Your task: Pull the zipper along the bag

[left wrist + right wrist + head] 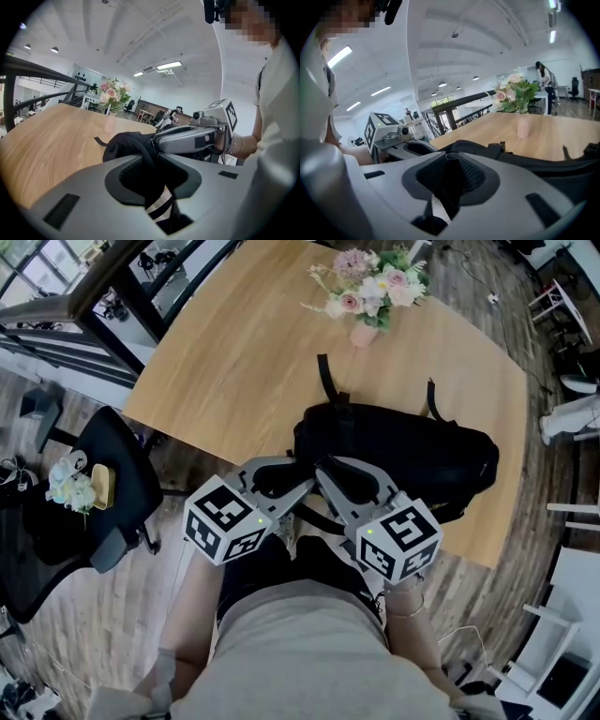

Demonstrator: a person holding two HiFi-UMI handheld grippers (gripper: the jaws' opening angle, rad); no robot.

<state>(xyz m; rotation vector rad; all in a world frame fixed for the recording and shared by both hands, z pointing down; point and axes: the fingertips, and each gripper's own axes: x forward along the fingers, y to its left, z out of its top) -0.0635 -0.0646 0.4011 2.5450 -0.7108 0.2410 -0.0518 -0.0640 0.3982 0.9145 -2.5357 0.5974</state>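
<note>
The bag (403, 460) lies on the wooden table (234, 362), close to the edge nearest the person, and both tools meet at its left end. The left gripper (302, 474) is clamped on a fold of the bag's black fabric, seemingly to steady it. The right gripper (330, 467) has its jaws partway apart around the small metal zipper pull (451, 156), not visibly squeezing it. I judge the task is barely begun, with the whole run along the bag left. No brand or lettering is legible; the grippers' cubes carry only square black-and-white markers.
</note>
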